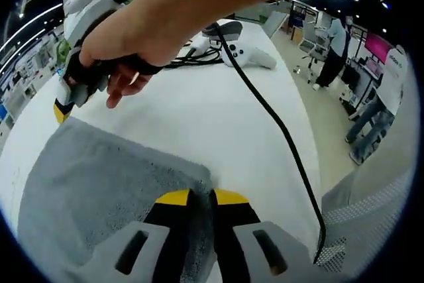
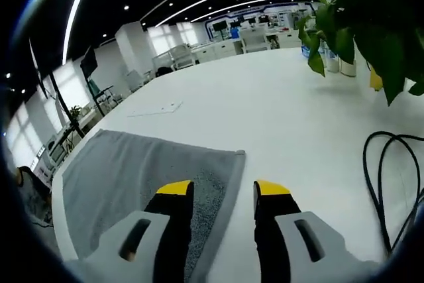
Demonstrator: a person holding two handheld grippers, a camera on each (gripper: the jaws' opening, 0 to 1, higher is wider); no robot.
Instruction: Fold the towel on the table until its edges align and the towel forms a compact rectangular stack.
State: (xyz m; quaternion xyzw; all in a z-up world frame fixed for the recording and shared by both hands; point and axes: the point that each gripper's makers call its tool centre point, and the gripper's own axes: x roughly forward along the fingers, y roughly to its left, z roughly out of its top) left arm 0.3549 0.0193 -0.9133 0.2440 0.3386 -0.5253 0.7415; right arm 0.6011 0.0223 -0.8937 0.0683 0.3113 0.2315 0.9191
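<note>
Left gripper view: looks down along two yellow-tipped black jaws at a grey towel (image 1: 112, 183) spread on a white table (image 1: 218, 117).
Towel position: lies flat on the near part of the table, close to the table's edge, filling the lower left of this view.
Towel direction: long axis cannot be told, since part of the cloth runs out of view; visible far edge slants from upper left down toward the jaws.
Towel look: plain grey, nubby terry pile, one layer as far as visible, no pattern.
Left gripper (image 1: 201, 198): jaws pressed together, pinching a corner of the towel between the yellow tips.
Right gripper (image 1: 76, 74): held in a hand (image 1: 142, 38) coming in from the top of the left gripper view, just beyond the towel's far edge.
Right gripper, own view (image 2: 224, 191): jaws spread apart, straddling the towel's near corner; one tip over the cloth, the other over bare table (image 2: 285, 111); contact cannot be told.
Towel in right gripper view (image 2: 142, 177): same grey pile, far edge straight, running across the view and ending in a square corner.
Cable (image 1: 278, 130): black, crosses the table beside the towel.
Plant (image 2: 371, 11): green leaves over the table's far side, well apart from the towel.
Background: people (image 1: 334, 41) standing on the floor beyond the table.
</note>
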